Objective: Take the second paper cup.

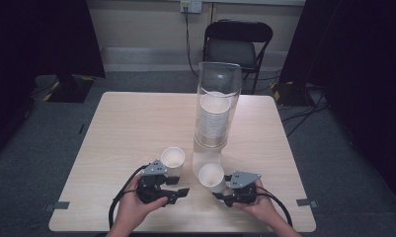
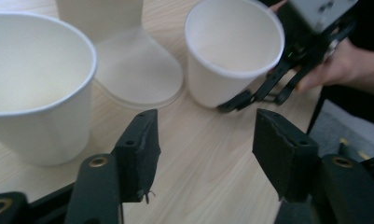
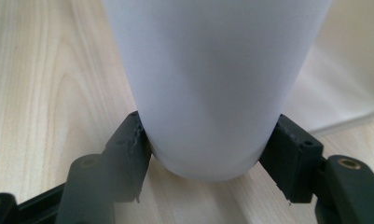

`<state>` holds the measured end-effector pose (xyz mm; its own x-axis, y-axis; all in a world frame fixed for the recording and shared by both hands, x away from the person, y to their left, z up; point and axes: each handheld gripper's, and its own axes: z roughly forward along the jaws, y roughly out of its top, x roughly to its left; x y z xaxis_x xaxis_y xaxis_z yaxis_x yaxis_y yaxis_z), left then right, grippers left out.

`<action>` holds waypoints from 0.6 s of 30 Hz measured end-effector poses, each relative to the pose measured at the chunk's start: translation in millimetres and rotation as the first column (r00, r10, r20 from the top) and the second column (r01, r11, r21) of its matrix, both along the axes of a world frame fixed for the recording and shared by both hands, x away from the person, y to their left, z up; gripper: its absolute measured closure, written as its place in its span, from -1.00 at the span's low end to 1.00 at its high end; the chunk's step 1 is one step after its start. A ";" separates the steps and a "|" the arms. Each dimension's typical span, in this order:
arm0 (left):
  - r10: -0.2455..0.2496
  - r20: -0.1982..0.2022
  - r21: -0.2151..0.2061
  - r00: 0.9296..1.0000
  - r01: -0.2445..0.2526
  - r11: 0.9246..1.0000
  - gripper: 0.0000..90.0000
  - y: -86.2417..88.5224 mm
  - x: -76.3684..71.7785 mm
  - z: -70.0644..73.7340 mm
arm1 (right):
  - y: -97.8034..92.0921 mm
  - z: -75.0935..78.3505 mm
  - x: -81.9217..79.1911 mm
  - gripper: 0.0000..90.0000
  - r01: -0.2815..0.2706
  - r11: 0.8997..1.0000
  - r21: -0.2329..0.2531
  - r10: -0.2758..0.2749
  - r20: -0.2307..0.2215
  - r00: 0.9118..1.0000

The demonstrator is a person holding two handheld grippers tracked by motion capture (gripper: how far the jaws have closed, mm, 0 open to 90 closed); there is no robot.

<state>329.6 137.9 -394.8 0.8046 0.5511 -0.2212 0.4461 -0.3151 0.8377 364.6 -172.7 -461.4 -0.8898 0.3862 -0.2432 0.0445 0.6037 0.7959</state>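
Paper cup [image 3: 208, 88] clamped between right tool [image 3: 208, 154] jaws.

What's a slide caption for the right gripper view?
Right gripper jaws clamp the base of a white paper cup above the light wooden table.

No text, label, brand, number or sign can be read on anything here.

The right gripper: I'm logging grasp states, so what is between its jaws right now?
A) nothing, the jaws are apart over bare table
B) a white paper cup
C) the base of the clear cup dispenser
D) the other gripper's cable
B: the right gripper view shows the right gripper with a jaw against each side of a white paper cup near its bottom.
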 end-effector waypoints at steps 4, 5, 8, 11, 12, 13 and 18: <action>-0.001 -0.008 -0.022 1.000 0.001 1.000 -0.05 -7.2 1.6 4.5 | 3.5 -0.9 -1.3 -0.18 -0.028 0.999 -0.027 0.028 0.019 0.999; 0.002 -0.010 -0.007 1.000 -0.002 1.000 -0.05 -8.5 2.4 5.6 | 4.6 -1.1 -1.7 -0.18 -0.035 0.999 -0.032 0.036 0.026 0.999; -0.005 -0.015 -0.025 1.000 0.004 1.000 0.00 -13.0 5.2 8.1 | 8.2 -1.9 -3.4 -0.18 -0.063 0.997 -0.050 0.066 0.046 0.997; -0.001 -0.034 -0.039 0.999 0.000 0.999 0.05 -17.8 8.1 9.7 | 12.6 -2.6 -5.3 -0.18 -0.081 0.995 -0.065 0.084 0.056 0.995; -0.002 -0.037 -0.032 0.999 0.001 0.999 0.09 -19.6 9.1 9.6 | 14.2 -2.4 -6.0 -0.18 -0.086 0.994 -0.068 0.090 0.059 0.994; 0.002 -0.039 -0.024 0.999 -0.003 1.000 0.12 -22.5 9.8 8.6 | 15.8 -2.3 -6.6 -0.18 -0.088 0.993 -0.074 0.093 0.068 0.993; 0.011 -0.049 0.052 0.999 -0.008 0.999 0.55 -31.8 14.7 3.3 | 23.1 0.2 -10.5 -0.18 -0.122 0.989 -0.078 0.129 0.087 0.988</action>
<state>344.3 106.1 -391.5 0.7881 0.5702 -0.2318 0.4897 -0.3527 0.7974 354.1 -149.5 -461.2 -0.9026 0.2514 -0.3496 -0.1066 0.6562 0.7470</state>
